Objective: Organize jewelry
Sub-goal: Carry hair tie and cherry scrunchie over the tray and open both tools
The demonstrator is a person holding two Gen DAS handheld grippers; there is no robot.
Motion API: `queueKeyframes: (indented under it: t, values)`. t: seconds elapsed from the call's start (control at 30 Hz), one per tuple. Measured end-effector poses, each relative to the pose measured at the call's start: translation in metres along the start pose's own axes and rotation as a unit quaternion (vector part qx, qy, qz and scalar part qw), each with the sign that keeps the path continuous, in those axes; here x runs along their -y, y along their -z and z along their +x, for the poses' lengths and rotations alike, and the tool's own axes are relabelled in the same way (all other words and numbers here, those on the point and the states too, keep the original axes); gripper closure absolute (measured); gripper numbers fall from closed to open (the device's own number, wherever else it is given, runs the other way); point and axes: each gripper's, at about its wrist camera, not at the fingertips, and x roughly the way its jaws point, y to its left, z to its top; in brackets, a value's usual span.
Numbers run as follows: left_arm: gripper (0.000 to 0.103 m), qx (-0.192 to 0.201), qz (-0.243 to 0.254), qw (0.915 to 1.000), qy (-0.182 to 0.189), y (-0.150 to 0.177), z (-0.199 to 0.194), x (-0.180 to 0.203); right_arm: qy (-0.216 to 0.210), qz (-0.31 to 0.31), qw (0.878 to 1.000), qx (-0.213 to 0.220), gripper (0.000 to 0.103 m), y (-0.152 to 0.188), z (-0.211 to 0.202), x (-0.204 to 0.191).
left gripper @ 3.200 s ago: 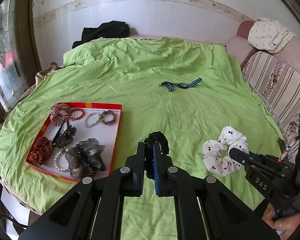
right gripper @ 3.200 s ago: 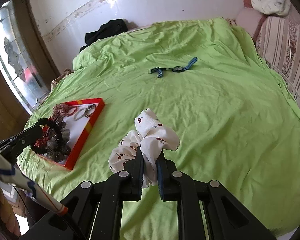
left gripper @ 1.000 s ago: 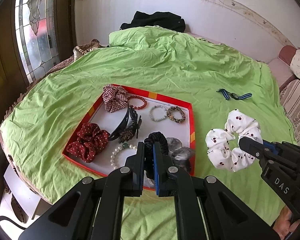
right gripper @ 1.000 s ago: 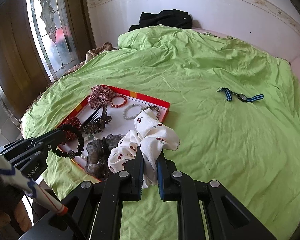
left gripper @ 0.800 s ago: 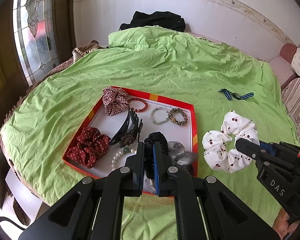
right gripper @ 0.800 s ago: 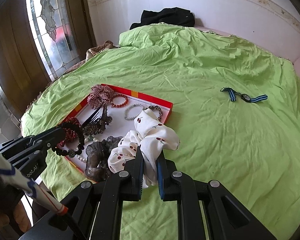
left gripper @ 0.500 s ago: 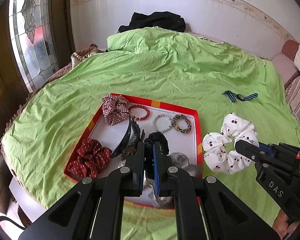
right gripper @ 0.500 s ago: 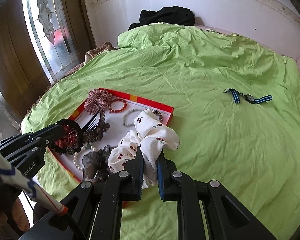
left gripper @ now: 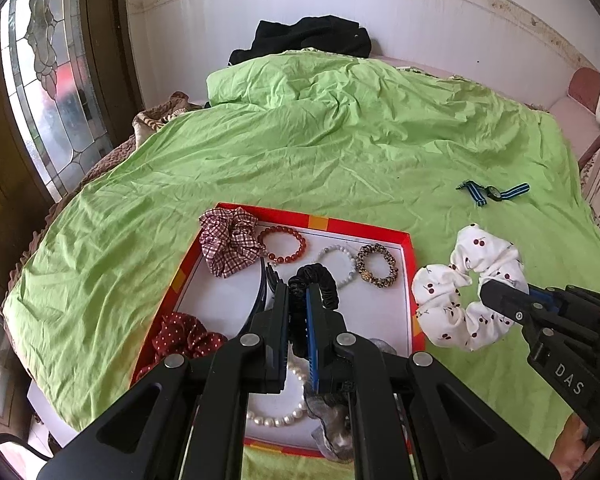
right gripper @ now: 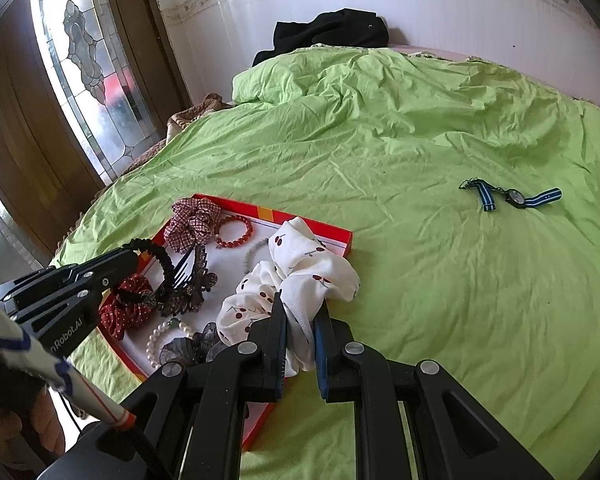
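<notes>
Jaws nearly shut on both grippers, each pinching fabric. Left gripper [left gripper: 298, 300] clamps a black scrunchie [left gripper: 320, 280] by one gathered edge, loop sticking up over the red tray [left gripper: 406, 276]. Right gripper [right gripper: 300, 316] nips a white cherry-print scrunchie [right gripper: 300, 276] at its bunched lower side, hanging above the tray's near corner, w/ most of the loop flopping free. Both look light, soft, squashy, non-fragile; grip on the thick ruffle holds best, though thin cloth could slip. Tray already carries bracelets, pearls, other scrunchies. Striped watch [right gripper: 514, 196] lies well apart on the green sheet [right gripper: 460, 280], prob. next; its strap ends look easiest to pinch.
</notes>
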Motion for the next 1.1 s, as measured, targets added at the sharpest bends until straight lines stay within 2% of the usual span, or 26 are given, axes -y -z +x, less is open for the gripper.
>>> queueKeyframes:
  t: [0.5, 0.63, 0.8, 1.0, 1.1]
  values:
    - [0.096, -0.016, -0.012, 0.9998, -0.006, -0.013, 0.035, -0.023, -0.007, 0.007, 1.0, -0.014, 0.09, -0.003, 0.028, 0.005]
    - [0.096, -0.025, -0.044, 0.9983, 0.03, -0.026, 0.04, -0.043, -0.014, 0.006, 1.0, -0.014, 0.09, -0.006, 0.035, 0.002]
    - [0.096, -0.025, -0.067, 0.993, 0.094, -0.05, 0.04, -0.059, -0.032, 0.001, 0.999, -0.011, 0.09, -0.012, 0.042, -0.008]
    - [0.096, -0.051, -0.067, 0.9825, 0.166, -0.052, 0.066, -0.045, -0.043, -0.01, 0.999, -0.021, 0.09, -0.011, 0.062, -0.021]
    - [0.095, -0.078, -0.062, 0.9805, 0.169, -0.048, 0.091, -0.036, -0.047, -0.006, 0.998, -0.036, 0.09, -0.008, 0.076, -0.02]
